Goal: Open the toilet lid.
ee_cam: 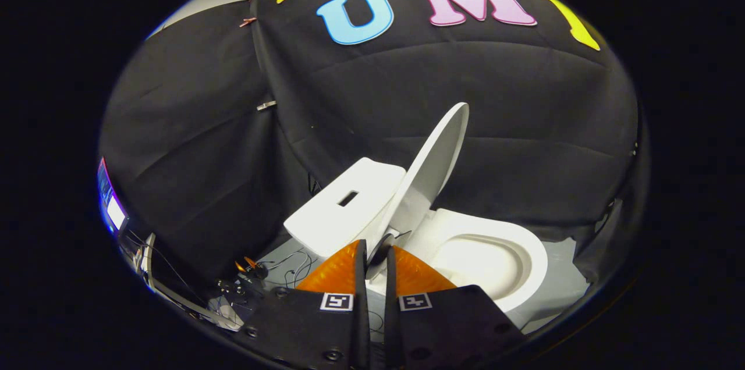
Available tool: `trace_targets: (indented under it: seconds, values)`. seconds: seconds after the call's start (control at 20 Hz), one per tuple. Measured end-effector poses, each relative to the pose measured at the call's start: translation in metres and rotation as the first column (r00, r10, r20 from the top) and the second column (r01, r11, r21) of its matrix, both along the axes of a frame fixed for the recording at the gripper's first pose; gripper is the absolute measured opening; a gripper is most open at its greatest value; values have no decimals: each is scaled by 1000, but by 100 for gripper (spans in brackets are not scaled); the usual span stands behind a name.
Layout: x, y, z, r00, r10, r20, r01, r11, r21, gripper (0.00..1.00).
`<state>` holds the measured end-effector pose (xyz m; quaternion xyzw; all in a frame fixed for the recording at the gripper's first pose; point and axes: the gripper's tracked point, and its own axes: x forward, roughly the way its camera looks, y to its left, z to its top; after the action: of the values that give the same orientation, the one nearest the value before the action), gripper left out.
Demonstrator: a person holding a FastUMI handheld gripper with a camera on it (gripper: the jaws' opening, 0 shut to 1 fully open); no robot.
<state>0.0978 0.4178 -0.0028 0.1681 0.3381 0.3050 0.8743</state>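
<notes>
The white toilet lid (433,160) stands raised and steep, leaning back toward the white tank (343,207). The bowl and its seat ring (524,253) lie uncovered, beyond the fingers and to their right. My gripper (376,251) sits at the toilet's side, its tips just in front of the lid's lower end near the hinge. The fingers (340,268) are drawn together with only a thin slit between them, and I see nothing pressed between them. The hinge itself is partly hidden behind the tips.
Black cloth walls close in behind and on both sides of the toilet. Loose cables and small parts (256,277) lie on the floor left of the tank, next to a lit screen (110,201). Pale floor (561,280) shows around the bowl.
</notes>
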Motion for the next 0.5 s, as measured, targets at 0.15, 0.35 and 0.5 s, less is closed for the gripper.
trace_targets:
  seconds: [0.15,0.35,0.5]
  values:
    - [0,37,11,999,37,5,-37,999,38,29]
    - [10,84,24,994,78,73,-81,996,28,50]
    - [23,108,28,976,97,193,-92,995,-35,66]
